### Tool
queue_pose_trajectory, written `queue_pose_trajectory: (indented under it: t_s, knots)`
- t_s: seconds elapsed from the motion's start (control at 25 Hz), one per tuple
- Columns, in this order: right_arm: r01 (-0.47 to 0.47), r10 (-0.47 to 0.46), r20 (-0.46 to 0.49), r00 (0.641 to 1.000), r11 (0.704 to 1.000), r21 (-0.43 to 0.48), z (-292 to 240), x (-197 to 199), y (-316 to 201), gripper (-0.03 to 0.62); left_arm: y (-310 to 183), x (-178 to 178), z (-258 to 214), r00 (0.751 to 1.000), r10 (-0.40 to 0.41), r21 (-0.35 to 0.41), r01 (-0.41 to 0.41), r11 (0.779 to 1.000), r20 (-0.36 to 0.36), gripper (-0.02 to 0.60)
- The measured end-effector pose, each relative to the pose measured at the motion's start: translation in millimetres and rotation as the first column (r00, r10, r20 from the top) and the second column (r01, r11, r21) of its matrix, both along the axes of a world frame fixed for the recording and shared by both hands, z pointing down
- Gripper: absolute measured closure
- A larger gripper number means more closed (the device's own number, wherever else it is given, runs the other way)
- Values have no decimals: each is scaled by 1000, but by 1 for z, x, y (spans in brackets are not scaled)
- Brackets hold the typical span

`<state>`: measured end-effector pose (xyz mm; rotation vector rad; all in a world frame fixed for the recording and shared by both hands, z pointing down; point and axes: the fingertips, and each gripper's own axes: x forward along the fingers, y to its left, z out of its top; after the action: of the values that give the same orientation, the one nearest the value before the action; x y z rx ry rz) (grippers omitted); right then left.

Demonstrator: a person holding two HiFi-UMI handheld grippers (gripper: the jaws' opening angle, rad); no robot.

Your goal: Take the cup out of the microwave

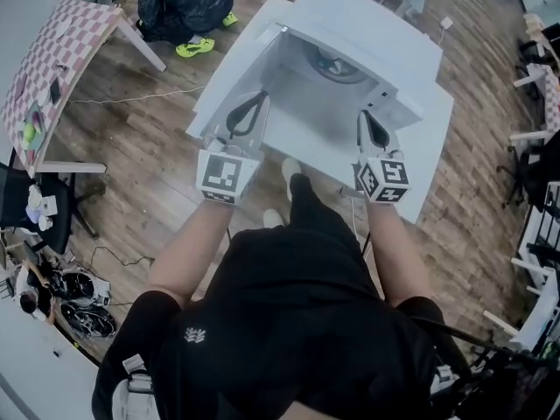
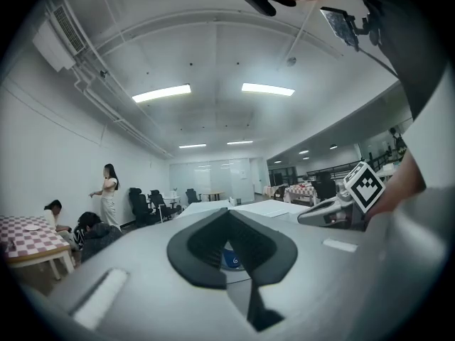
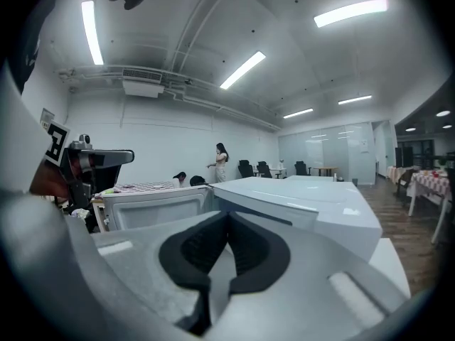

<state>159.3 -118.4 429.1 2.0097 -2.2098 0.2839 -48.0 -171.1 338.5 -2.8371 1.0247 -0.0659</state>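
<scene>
The white microwave [image 1: 359, 38] stands on a white table [image 1: 429, 156] with its door [image 1: 232, 68] swung open to the left. Its glass turntable [image 1: 334, 64] shows inside, and no cup is visible in the head view. My left gripper [image 1: 260, 96] hangs level at the left of the opening, its tips together. In the left gripper view a small blue-and-white thing [image 2: 231, 258] shows through the loop behind the shut left gripper [image 2: 227, 213]; I cannot tell what it is. My right gripper [image 1: 363, 115] is at the opening's right side, shut and empty [image 3: 227, 216].
A person crouches on the wood floor [image 1: 179, 7] beyond the microwave, beside a checked table [image 1: 52, 55]. A cable [image 1: 131, 99] runs across the floor on the left. Chairs and white frames [image 1: 538, 77] line the right side. A person stands far off [image 2: 109, 190].
</scene>
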Motion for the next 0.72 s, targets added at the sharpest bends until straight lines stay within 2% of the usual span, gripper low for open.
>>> queue_pose_trajectory:
  t_s: [0.24,0.52,0.72]
  knots:
    - [-2,2,-26,1000,999,32,24,10,-60,592,-35,26,33,1000,-1,-40,2,999,30,579]
    - [4,-6,-50,999,999,-44,76,22,-121,592,-79,55,73,998,-1,-63,5,998,66,578]
    - [26,-30,-63,998,998,-59,104,34,-154,574,-106,78,97,997,-7,-85,14,996,79,579]
